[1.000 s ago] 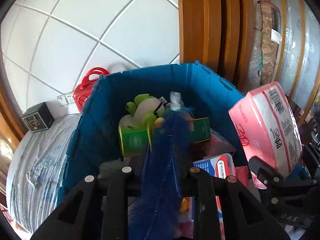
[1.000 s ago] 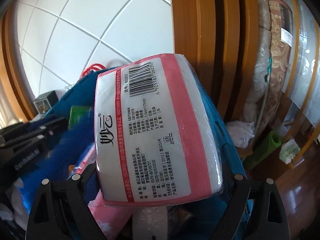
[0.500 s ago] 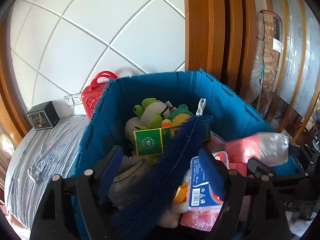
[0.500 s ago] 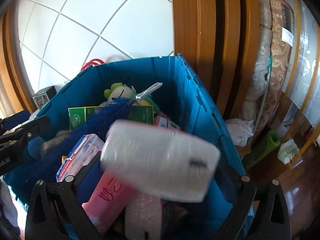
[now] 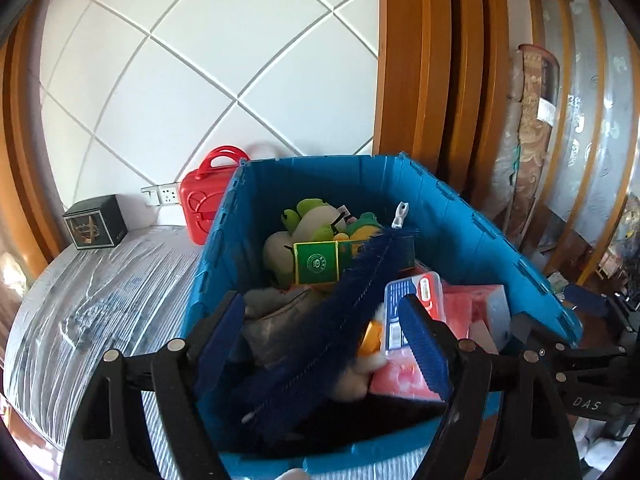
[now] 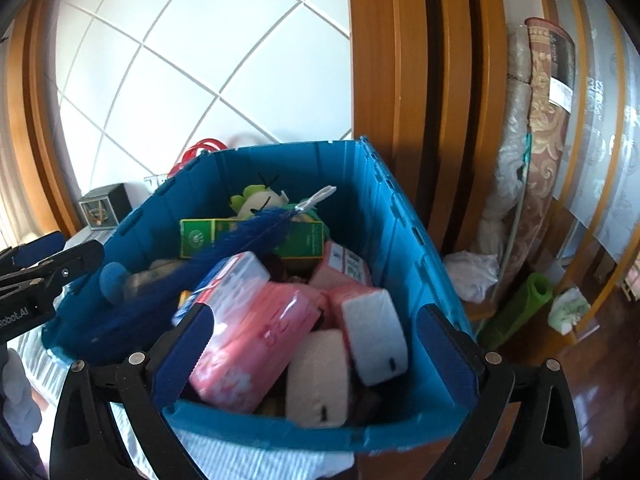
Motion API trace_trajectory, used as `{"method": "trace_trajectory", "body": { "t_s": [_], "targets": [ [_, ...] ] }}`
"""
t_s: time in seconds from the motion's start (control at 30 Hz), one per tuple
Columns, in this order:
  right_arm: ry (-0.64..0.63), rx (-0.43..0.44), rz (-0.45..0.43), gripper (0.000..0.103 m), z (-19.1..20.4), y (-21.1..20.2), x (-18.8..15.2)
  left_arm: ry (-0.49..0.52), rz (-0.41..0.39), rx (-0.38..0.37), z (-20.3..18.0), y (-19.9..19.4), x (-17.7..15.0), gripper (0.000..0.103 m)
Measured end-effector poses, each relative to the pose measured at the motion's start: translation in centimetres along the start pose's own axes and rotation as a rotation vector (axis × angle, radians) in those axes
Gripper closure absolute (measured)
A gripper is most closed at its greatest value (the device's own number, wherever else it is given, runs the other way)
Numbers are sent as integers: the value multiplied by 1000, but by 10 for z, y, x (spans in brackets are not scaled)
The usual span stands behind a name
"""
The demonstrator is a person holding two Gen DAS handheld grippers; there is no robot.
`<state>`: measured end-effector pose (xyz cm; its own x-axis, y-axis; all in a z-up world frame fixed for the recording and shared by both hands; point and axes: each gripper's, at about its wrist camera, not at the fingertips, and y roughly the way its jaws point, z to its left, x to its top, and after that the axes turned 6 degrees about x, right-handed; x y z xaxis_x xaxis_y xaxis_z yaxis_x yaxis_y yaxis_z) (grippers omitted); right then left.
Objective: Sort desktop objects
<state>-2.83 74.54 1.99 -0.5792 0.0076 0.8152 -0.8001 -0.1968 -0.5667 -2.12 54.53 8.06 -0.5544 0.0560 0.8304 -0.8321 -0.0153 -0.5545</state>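
A blue crate point(image 5: 480, 216) stands on the table, full of items. The blue bottle brush point(image 5: 352, 300) lies slantwise across its contents, white tip toward the far wall. My left gripper point(image 5: 320, 344) hangs open over the crate's near edge, its pads clear of the brush. The pink-and-white tissue pack point(image 6: 372, 332) lies in the crate point(image 6: 404, 216) among other pink packs and a paper roll point(image 6: 316, 376). Above them my right gripper point(image 6: 316, 352) is wide open and holds nothing. The brush point(image 6: 224, 252) and the left gripper's fingers point(image 6: 48, 264) show at the left of the right wrist view.
In the crate also lie a green box point(image 5: 320, 266) and a frog plush point(image 5: 312, 220). A red case point(image 5: 200, 208), a black box point(image 5: 96, 224) and a socket strip point(image 5: 164, 196) sit by the wall. Rolled carpets point(image 6: 548, 120) and a green roll point(image 6: 516, 312) stand on the right.
The left gripper opened and let go of the blue brush, which now lies in the crate. The right gripper released the tissue pack, which dropped into the crate. Both grippers drew back.
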Motion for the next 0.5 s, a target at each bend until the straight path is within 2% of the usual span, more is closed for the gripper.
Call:
{"method": "trace_trajectory", "body": {
  "t_s": [0.03,0.07,0.13,0.5],
  "targets": [
    [4,0,-2,1,3,-4,-2,4,-1,4,2,-4,-2,20],
    [8,-3,-6,1,6,-8,-4,7,1,6,5,-8,-5,11],
    [18,-4,-13,1,14,-17,-8,10,-3,2,11,-16,-12,3],
    [10,-44,-40,1,54,-60,-28,35,-39,-37,31,-59,-36,3]
  ]
}}
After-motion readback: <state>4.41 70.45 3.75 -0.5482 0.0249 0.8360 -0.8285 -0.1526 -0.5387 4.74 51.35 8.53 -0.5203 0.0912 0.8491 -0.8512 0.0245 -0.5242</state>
